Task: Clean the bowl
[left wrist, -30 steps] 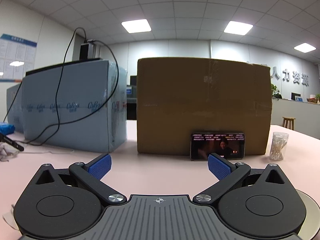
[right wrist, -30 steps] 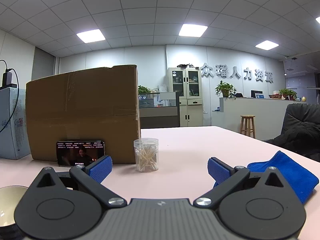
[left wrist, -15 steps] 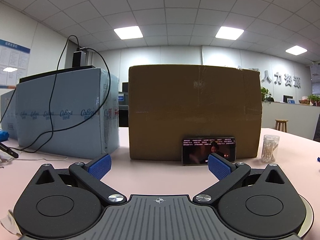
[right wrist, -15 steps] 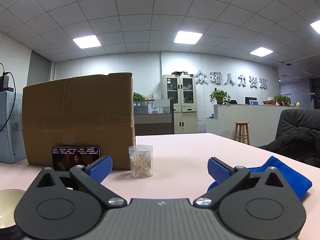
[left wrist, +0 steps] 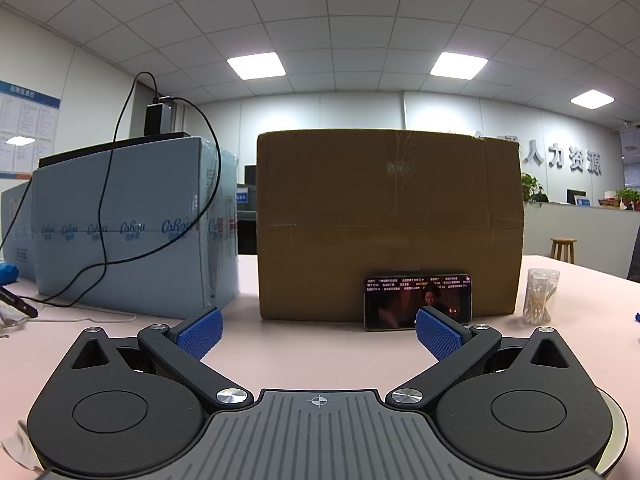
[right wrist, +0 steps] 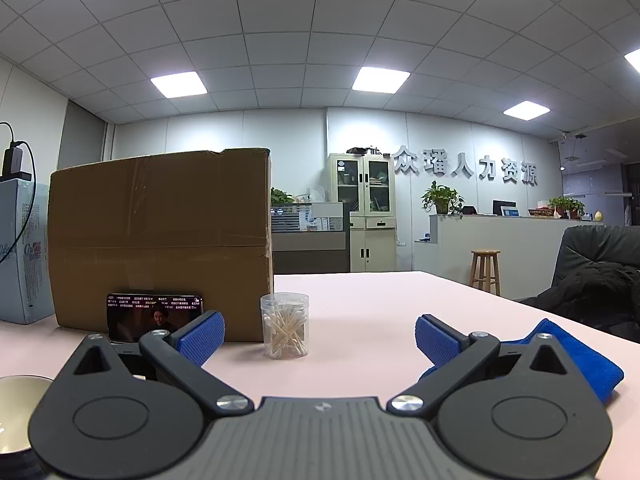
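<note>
1. Left gripper: jaws spread wide, nothing between the blue pads; held low over the pink desk, facing the cardboard box.
2. Right gripper: jaws spread wide, holding nothing; low over the same desk.
3. Bowl: metallic, on the desk at the lower left edge of the right wrist view, partly hidden behind the gripper body. A pale curved rim at the lower right of the left wrist view may be the same bowl; cannot tell.
4. Blue cloth: crumpled on the desk just behind the right gripper's right finger.
5. Cardboard box: taped shut, standing upright toward the desk's far side.
6. Phone: landscape, screen lit, leaning against the front face of the cardboard box.
7. Cotton swab jar: clear, lidded, upright, just beside the box's right corner.
8. Light blue carton: left of the cardboard box, a black adapter on top, black cable hanging down its face.
</note>
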The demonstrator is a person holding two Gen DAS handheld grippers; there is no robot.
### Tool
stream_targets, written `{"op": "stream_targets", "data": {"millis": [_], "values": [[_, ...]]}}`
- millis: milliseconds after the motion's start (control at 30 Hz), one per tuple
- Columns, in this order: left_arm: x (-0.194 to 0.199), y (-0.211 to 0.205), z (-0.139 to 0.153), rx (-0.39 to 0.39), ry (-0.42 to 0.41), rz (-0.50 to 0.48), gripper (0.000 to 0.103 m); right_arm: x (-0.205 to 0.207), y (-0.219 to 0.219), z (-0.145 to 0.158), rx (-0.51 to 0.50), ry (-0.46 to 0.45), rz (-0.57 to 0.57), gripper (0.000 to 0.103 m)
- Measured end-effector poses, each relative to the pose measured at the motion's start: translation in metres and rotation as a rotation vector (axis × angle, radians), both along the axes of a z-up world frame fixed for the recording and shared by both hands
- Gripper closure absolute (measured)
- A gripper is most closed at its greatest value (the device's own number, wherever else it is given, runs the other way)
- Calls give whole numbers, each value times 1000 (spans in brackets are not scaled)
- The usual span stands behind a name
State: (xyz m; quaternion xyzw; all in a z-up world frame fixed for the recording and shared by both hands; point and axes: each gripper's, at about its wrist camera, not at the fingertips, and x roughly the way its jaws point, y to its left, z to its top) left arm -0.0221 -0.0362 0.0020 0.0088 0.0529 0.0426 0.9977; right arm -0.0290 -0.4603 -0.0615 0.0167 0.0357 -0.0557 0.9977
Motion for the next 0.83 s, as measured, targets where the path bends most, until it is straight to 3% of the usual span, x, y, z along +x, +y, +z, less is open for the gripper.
{"op": "stream_targets", "data": {"millis": [833], "values": [[0,0,0,1,17,-7,0,-6,-11,1,-10,-7,-6,0]]}}
